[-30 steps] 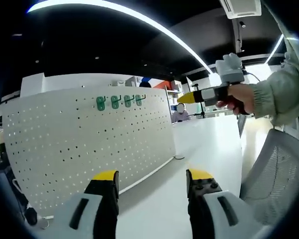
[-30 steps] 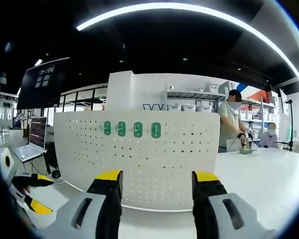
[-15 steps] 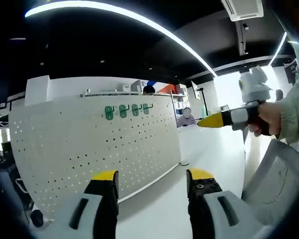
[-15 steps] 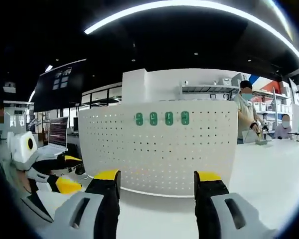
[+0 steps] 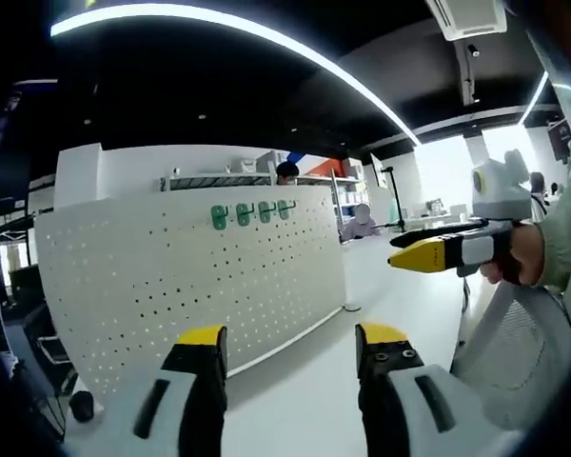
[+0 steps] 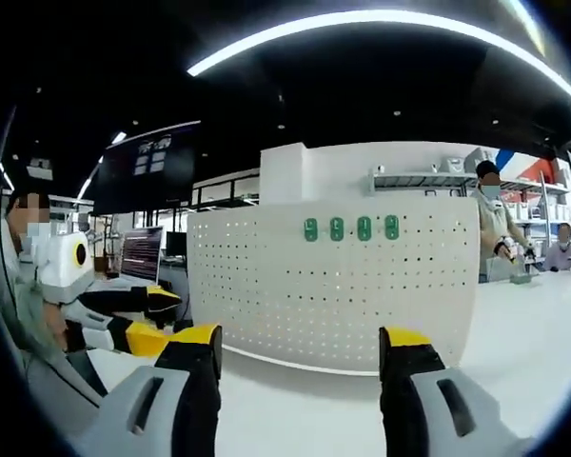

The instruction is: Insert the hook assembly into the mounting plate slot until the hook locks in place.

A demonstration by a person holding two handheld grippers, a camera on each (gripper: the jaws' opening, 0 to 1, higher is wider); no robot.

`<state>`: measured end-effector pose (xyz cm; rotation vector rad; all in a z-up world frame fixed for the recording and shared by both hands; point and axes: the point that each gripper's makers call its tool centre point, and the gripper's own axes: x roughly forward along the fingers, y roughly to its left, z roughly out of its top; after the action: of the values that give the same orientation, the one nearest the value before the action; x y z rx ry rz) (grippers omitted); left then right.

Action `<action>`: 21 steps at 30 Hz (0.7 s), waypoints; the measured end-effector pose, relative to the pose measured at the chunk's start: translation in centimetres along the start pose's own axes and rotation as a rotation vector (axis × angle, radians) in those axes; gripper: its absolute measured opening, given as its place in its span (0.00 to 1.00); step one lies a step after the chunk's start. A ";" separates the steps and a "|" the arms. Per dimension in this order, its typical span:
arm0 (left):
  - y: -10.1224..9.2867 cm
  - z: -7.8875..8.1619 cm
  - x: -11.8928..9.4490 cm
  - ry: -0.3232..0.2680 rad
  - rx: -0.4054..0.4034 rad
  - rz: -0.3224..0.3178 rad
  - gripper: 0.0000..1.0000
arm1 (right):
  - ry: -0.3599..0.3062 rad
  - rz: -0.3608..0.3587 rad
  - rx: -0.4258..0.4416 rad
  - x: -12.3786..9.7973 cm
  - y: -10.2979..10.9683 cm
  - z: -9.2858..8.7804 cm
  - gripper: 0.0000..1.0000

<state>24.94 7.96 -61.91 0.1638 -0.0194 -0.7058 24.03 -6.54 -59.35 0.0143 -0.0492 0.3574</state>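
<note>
Both grippers, left point(image 5: 284, 354) and right point(image 6: 300, 354), hover with jaws released and empty; four green hooks point(image 6: 350, 228) sit high on the upright pegboard point(image 6: 343, 286) across the tabletop point(image 6: 514, 324); approach should be square and level.

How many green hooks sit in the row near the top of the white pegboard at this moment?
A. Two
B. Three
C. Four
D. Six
C: four green hooks sit side by side near the top edge of the upright white pegboard in the right gripper view.
</note>
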 end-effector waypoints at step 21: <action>2.0 1.4 -2.3 -0.020 0.005 0.067 0.58 | 0.002 0.059 -0.013 -0.1 1.4 -0.2 0.65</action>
<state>24.36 10.75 -60.15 0.1603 -0.0460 -0.6409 23.45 -5.29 -59.58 -0.0007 -0.0496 0.4155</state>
